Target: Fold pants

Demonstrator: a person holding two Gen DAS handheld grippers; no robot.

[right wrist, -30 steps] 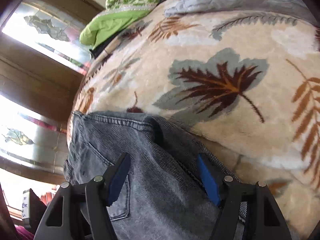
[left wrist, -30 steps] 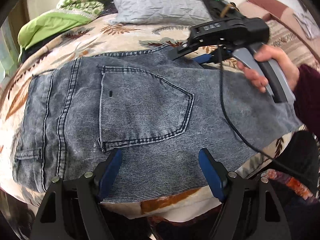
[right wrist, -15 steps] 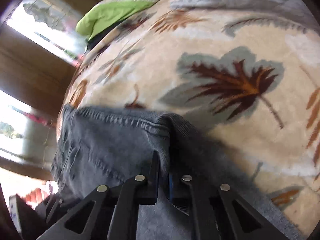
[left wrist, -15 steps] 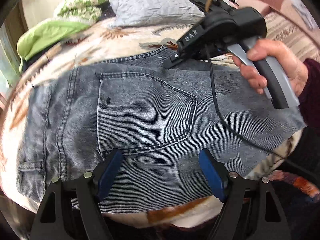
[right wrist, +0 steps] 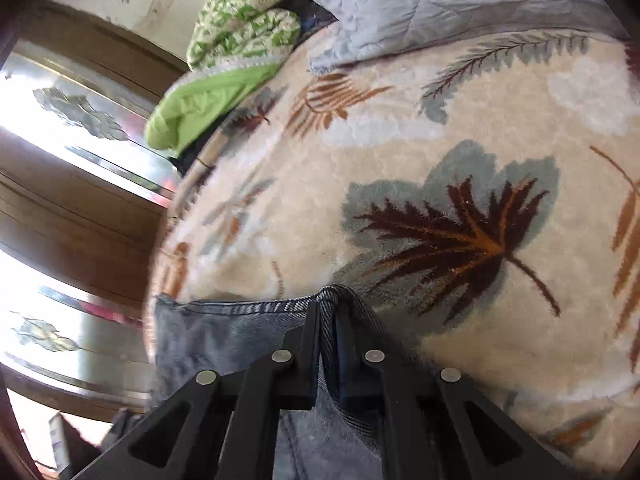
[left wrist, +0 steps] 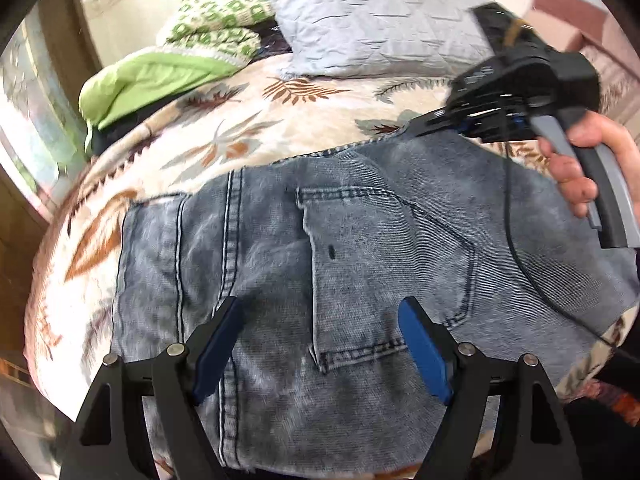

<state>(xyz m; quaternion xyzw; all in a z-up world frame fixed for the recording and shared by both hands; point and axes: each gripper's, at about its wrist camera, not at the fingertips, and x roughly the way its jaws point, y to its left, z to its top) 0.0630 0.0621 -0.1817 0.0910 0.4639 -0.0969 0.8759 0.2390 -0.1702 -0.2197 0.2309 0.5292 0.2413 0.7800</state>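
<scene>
Between the left gripper (left wrist: 320,344) blue pads, spread wide: jeans (left wrist: 360,264) back pocket, nothing clamped. Only right wrist view shows right gripper (right wrist: 328,320) clamped on waistband fold; leaf-print blanket (right wrist: 460,168) beyond.

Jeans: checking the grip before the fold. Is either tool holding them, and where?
The right tool pinches the jeans at their far edge; the left tool holds nothing.
</scene>
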